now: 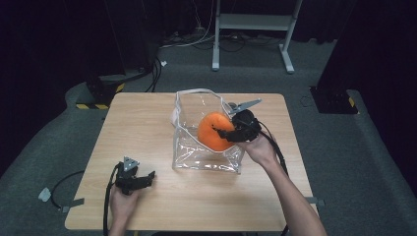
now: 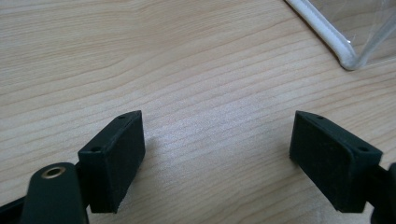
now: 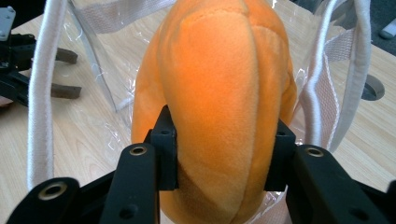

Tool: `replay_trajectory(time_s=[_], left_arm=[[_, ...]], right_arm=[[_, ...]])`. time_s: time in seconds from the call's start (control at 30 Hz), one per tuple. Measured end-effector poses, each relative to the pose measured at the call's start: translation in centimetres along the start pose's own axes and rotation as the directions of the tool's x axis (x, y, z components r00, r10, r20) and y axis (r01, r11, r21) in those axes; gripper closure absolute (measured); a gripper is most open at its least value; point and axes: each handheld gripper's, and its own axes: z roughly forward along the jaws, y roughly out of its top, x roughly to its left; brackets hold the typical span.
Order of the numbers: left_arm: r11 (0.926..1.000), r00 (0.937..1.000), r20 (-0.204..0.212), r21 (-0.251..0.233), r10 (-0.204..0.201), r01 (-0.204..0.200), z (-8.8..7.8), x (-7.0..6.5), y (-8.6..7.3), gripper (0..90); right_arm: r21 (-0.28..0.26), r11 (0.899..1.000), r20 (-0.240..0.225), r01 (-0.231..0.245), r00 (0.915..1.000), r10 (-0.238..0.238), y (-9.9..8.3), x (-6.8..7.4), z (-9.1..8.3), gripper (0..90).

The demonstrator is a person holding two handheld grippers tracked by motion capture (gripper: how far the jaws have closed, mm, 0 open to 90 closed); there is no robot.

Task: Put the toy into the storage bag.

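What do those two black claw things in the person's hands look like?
Each tool is black, with two blocky, flat-faced jaws on arms fixed by brass-ringed screw holes. The left tool and the right tool each carry a grey three-cornered plate on top and trail a black cable. The person's forearms are bare, with no sleeves showing.

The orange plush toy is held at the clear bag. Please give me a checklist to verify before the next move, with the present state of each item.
1. Right gripper has firm hold of the orange plush toy: ok, both jaws press its sides.
2. Clear bag stands upright with its mouth open: ok.
3. Toy is over the bag's opening: ok in the high view.
4. White bag handles are away from the toy's path: cannot tell, they hang close on both sides.
5. Left gripper is free to steady the bag: ok, open, resting on the table apart from the bag.
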Motion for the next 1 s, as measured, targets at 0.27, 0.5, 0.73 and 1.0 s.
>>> replay_trajectory(time_s=[0.27,0.5,0.73,1.0], left_arm=[[1.0000,1.0000,0.000,0.001,0.002,-0.002,0.0,0.0,0.0,18.2],[1.0000,1.0000,0.000,0.005,0.006,-0.006,0.0,0.0,0.0,18.2],[1.0000,1.0000,0.001,0.003,0.002,-0.002,0.0,0.0,0.0,18.2],[1.0000,1.0000,0.000,0.000,0.000,0.000,0.0,0.0,0.0,18.2]], right_arm=[[-0.005,1.000,-0.007,-0.017,0.9998,0.017,-0.4,-0.1,0.2,57.2],[-0.020,0.999,-0.009,-0.027,0.9996,0.027,-0.8,-0.1,0.4,52.4],[-0.037,0.999,0.002,-0.023,0.9997,0.023,-1.2,-0.3,0.5,45.3],[-0.018,1.000,0.013,-0.016,0.9998,0.016,-1.1,-0.2,0.7,45.1]])
